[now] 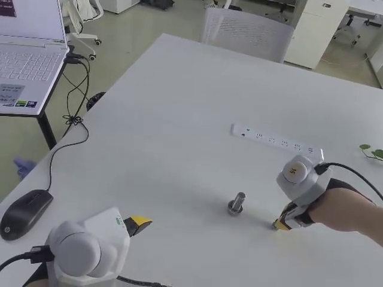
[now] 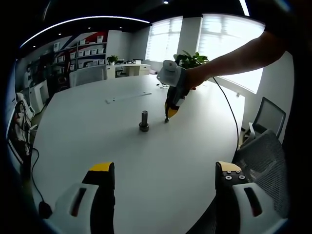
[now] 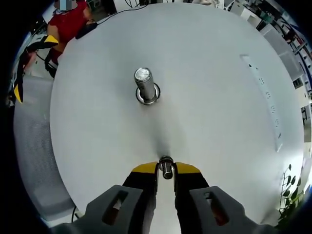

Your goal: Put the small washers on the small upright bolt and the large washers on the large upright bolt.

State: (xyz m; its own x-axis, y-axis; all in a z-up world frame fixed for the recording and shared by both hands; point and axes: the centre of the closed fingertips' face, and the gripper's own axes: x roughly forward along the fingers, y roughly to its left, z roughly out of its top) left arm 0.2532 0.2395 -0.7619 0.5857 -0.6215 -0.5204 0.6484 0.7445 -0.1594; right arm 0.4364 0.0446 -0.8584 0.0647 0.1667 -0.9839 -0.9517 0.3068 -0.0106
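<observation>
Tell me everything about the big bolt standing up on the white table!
The big bolt is shiny grey metal, a thick round post with a flat round top. It stands upright on the white table. A wider metal ring sits around its foot, maybe its head or a washer. Nothing touches it except the table. The right gripper, shut on a small bolt, is off to one side, apart from it.

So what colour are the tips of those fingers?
Yellow, on black fingers; the right gripper view shows it best.
</observation>
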